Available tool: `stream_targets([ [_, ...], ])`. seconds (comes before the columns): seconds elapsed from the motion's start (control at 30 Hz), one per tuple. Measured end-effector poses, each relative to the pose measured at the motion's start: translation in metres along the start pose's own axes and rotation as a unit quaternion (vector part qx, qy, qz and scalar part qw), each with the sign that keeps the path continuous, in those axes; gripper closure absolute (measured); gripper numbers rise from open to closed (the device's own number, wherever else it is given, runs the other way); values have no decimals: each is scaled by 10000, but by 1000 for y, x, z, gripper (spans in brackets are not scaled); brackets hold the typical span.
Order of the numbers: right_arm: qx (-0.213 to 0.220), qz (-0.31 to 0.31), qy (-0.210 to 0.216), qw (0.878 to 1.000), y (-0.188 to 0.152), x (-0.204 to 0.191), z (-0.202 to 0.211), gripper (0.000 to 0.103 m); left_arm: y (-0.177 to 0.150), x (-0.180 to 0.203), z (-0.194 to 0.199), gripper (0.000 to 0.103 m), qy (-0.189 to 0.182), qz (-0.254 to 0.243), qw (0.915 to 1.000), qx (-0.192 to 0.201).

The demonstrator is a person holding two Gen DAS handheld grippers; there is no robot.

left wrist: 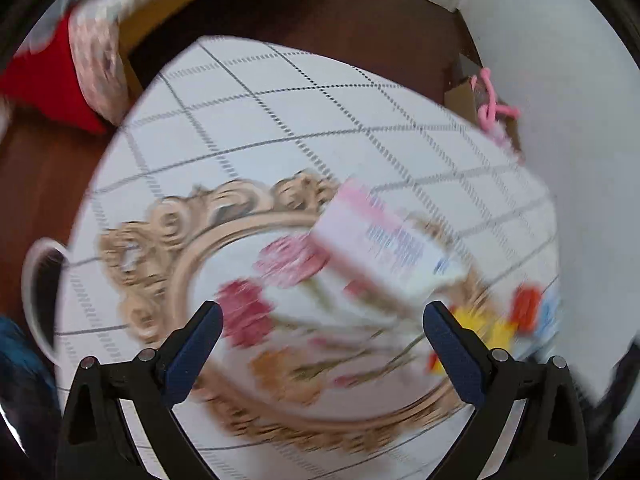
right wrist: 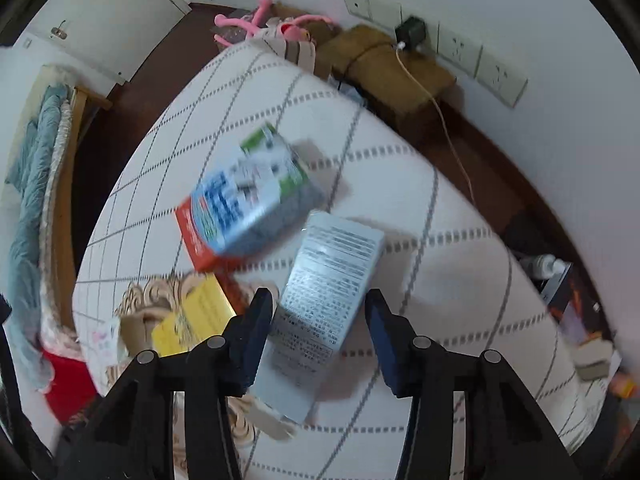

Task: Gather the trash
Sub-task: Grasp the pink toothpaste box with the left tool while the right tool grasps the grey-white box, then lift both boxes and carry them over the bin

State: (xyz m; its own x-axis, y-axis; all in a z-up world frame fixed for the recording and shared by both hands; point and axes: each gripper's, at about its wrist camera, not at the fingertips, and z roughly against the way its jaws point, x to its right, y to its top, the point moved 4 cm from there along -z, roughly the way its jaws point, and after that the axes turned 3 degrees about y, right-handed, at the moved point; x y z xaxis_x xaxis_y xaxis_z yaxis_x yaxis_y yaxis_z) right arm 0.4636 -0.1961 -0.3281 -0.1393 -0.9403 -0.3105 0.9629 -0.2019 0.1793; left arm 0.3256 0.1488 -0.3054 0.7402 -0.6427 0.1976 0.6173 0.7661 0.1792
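Over the table (right wrist: 440, 240), the right hand-held gripper (right wrist: 318, 316) straddles a grey box (right wrist: 332, 276), pads apart from it; the left hand-held gripper (left wrist: 322, 320) gapes wide above a tray (left wrist: 168, 248).

Left wrist view: looks steeply down, close over the ornate tray (left wrist: 168, 264) on the checked tablecloth (left wrist: 320, 120); blurred. Right wrist view: same steep downward angle over the cloth, wall sockets (right wrist: 460, 46) beyond. Shared: tablecloth, tray corner, pink toy (left wrist: 490, 100).
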Motion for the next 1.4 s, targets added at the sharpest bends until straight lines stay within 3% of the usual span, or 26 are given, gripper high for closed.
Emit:
stream_targets([
  [0.07, -10, 42, -122, 9999, 7, -7, -3, 57, 14, 6, -9, 1, -339, 390, 9984, -215],
  [0.2, -49, 85, -278, 9996, 14, -8, -11, 60, 27, 19, -33, 5, -510, 723, 9945, -569],
  [0.23, -33, 103, -297, 9995, 15, -8, -11, 60, 29, 22, -39, 9, -470, 718, 9944, -618],
  [0.3, -44, 176, -352, 9992, 15, -12, -14, 60, 29, 27, -48, 27, -294, 650, 9949, -711],
  [0.37, -55, 210, -336, 9992, 14, -11, -13, 60, 27, 33, -48, 37, -198, 498, 9967, -617],
  [0.5, -147, 342, -164, 9992, 7, -11, -11, 61, 20, 43, -37, 45, 23, -368, 9989, -281],
  [0.57, -206, 440, -40, 9988, 2, -12, -10, 62, 13, 47, -31, 49, 178, -972, 9950, -159],
  [0.7, -512, 943, 129, 9941, -19, -17, -11, 63, -10, 53, -28, 49, 587, -2336, 9705, -120],
  [0.77, -631, 1237, 111, 9902, -28, -20, -10, 63, -23, 51, -33, 49, 706, -2701, 9600, -215],
  [0.87, -886, 1610, 2, 9830, -43, -23, -12, 62, -32, 42, -43, 49, 741, -2666, 9604, -325],
  [1.0, -823, 1655, -67, 9827, -54, -21, -3, 47, -44, 34, -46, 49, 758, -2383, 9681, -177],
  [1.07, -777, 1660, -105, 9830, -60, -20, 1, 46, -53, 33, -44, 49, 701, -2239, 9721, -78],
  [1.13, -765, 1706, -113, 9823, -67, -22, 2, 46, -62, 31, -41, 58, 710, -2188, 9732, 57],
  [1.23, -678, 1736, -225, 9822, -70, -22, -2, 46, -83, 24, -29, 59, 741, -2182, 9727, 280],
  [1.27, -660, 1721, -234, 9826, -71, -23, -4, 48, -93, 22, -21, 59, 765, -2185, 9719, 417],
  [1.33, -524, 1778, -299, 9822, -72, -22, -3, 64, -107, 17, -7, 59, 765, -2181, 9711, 602],
  [1.4, -464, 1768, -186, 9830, -76, -21, 0, 65, -100, 9, 10, 59, 764, -2154, 9705, 765],
])
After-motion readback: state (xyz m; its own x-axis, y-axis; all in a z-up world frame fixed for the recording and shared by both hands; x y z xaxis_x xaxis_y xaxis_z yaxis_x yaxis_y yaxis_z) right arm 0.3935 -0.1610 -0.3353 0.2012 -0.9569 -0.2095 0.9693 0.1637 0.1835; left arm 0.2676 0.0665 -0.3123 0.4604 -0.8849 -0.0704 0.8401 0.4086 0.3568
